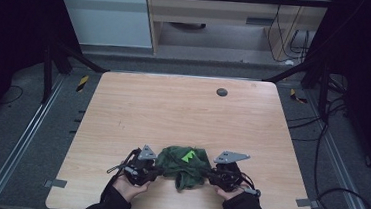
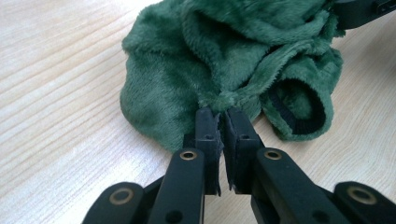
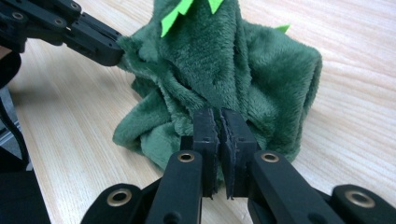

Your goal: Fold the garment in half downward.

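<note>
Left gripper (image 2: 219,112): jaws drawn almost together, pinching a bunched fold of the green plush garment (image 2: 219,56) between the pads; in the high view it (image 1: 154,171) sits at the garment's left edge, held in the person's left hand (image 1: 129,184).

Right gripper (image 3: 219,112): jaws likewise nearly closed, clamped on a fold of the same fleece at its near side; in the high view it (image 1: 211,176) is at the garment's right edge, held in the right hand (image 1: 230,192).

Grip: each pair of pads has fabric squeezed in the narrow slit between them (a thin ridge of pile shows above the tips in both gripper views).

Green plush garment (image 1: 185,165): crumpled in a heap between the two grippers, resting on the table near its front edge, roughly midway across its width.

Garment details: bright green spikes (image 3: 180,11) stand along its top; a rolled cuff with a dark ribbed lining (image 2: 299,109) lies open on the wood, to the right of the left gripper's jaws in its view.

Opposite gripper: in the right gripper view the left gripper's black jaws come in from the upper left and meet the fleece.

Table (image 1: 183,109): pale wood grain, with a small dark round disc (image 1: 221,92) near the far edge, well apart from the garment.

Surroundings: grey floor, dark frame legs and trailing cables around the table.
</note>
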